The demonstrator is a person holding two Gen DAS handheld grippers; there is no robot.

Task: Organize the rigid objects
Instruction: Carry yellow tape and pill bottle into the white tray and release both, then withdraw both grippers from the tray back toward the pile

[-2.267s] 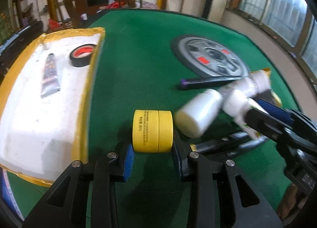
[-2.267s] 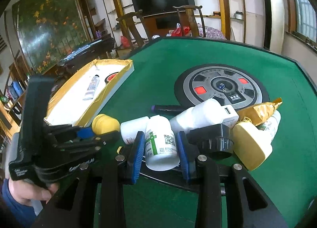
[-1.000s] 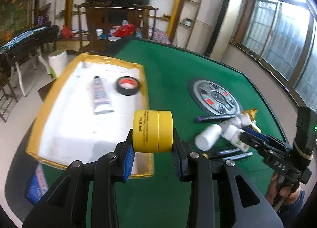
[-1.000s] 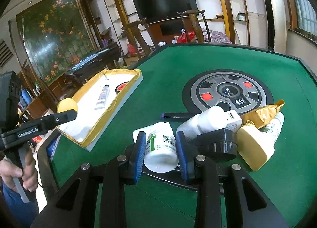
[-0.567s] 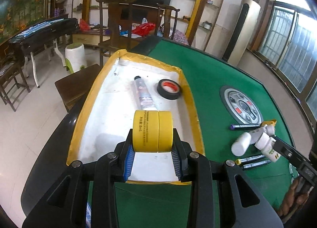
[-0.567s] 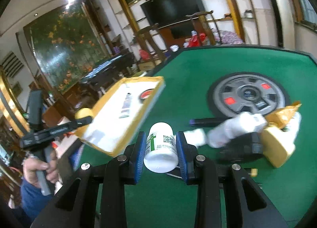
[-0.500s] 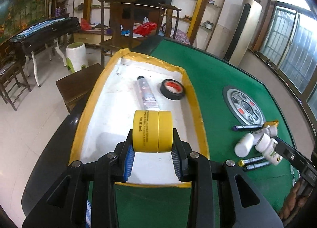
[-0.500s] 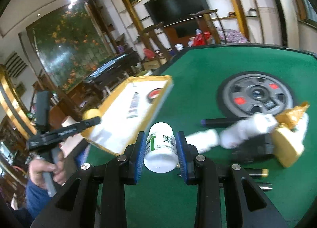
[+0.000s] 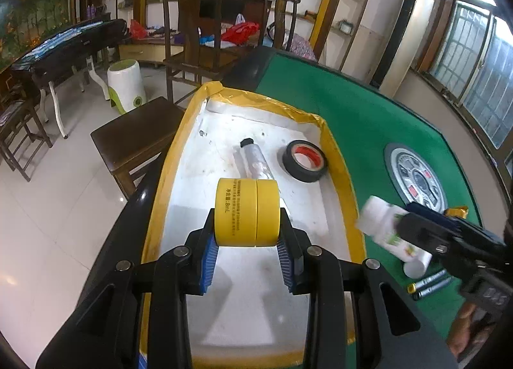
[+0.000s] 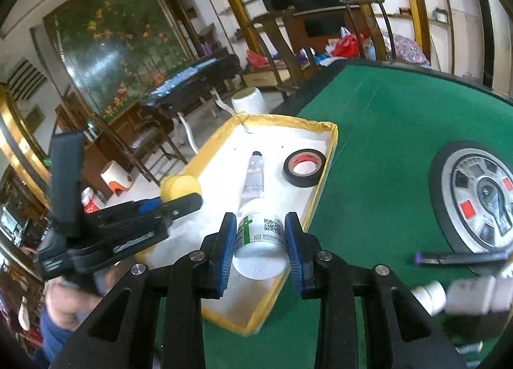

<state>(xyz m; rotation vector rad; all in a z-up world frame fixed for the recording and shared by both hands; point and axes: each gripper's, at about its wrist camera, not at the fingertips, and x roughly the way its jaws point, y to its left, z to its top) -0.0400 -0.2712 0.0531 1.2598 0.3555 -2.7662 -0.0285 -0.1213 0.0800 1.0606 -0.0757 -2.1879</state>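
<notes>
Left gripper [image 9: 247, 240]: jaws closed on yellow jar [image 9: 247, 212], blue pads pressed to its two flat ends; jar lies sideways, a seam round its middle, small dark print on its side. Held above the near part of tray [image 9: 340, 173], not touching it. A hand [image 10: 69, 300] in a blue sleeve grips the handle.

Tray: white floor, yellow-taped rim, set at the edge of the green table [image 9: 368, 119]. Contents: silver tube [image 9: 256, 163] with a black cap, lying flat; black tape roll [image 9: 304, 160] with a red core, just beside the tube on its right.

Right gripper [image 10: 260, 240]: jaws closed on white bottle [image 10: 260, 240], pads against its sides; label shows a green cross and a QR code, flat end toward the camera. Held over the tray's near right rim.

Table, right of the tray: round grey disc [image 10: 477, 199] with red marks; purple-tipped dark pen [image 10: 458, 258] in front of the disc; white items at the lower right, too blurred to tell.
</notes>
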